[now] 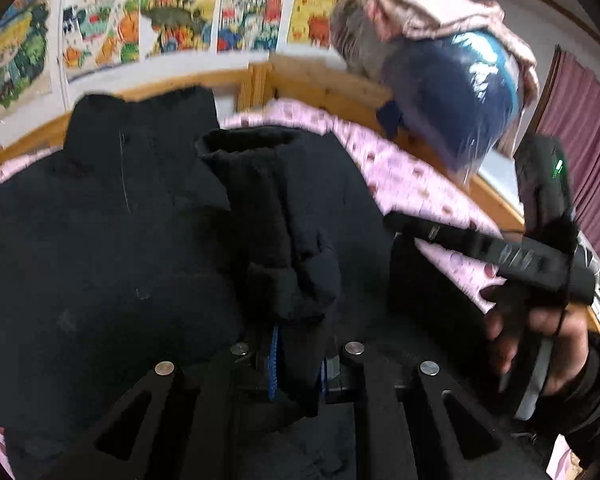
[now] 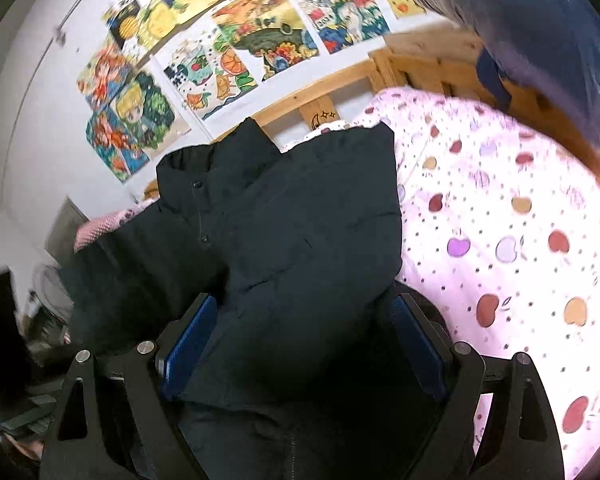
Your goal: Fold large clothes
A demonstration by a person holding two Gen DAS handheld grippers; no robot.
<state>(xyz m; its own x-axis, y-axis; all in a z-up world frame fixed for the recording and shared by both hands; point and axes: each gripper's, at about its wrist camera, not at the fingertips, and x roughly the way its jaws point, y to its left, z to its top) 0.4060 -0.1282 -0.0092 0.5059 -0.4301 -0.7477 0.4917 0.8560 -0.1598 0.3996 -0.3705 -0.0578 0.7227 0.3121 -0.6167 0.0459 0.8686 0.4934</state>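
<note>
**Black jacket on a pink-sheeted bed**

A pink patterned sheet point(image 2: 500, 220) covers a wooden-framed bed point(image 1: 320, 84) below colourful wall posters point(image 2: 228, 68). The black jacket point(image 2: 284, 232) lies spread across it, collar toward the wall. The left gripper point(image 1: 296, 368) is clenched on a fleecy sleeve cuff point(image 1: 268, 208). The right gripper point(image 2: 304, 344) has its fingers spread wide, a puffy jacket fold bulging between them.

A bed point(image 2: 500, 216) with pink fruit-print bedding carries a black padded jacket point(image 2: 300, 240) spread flat
</note>
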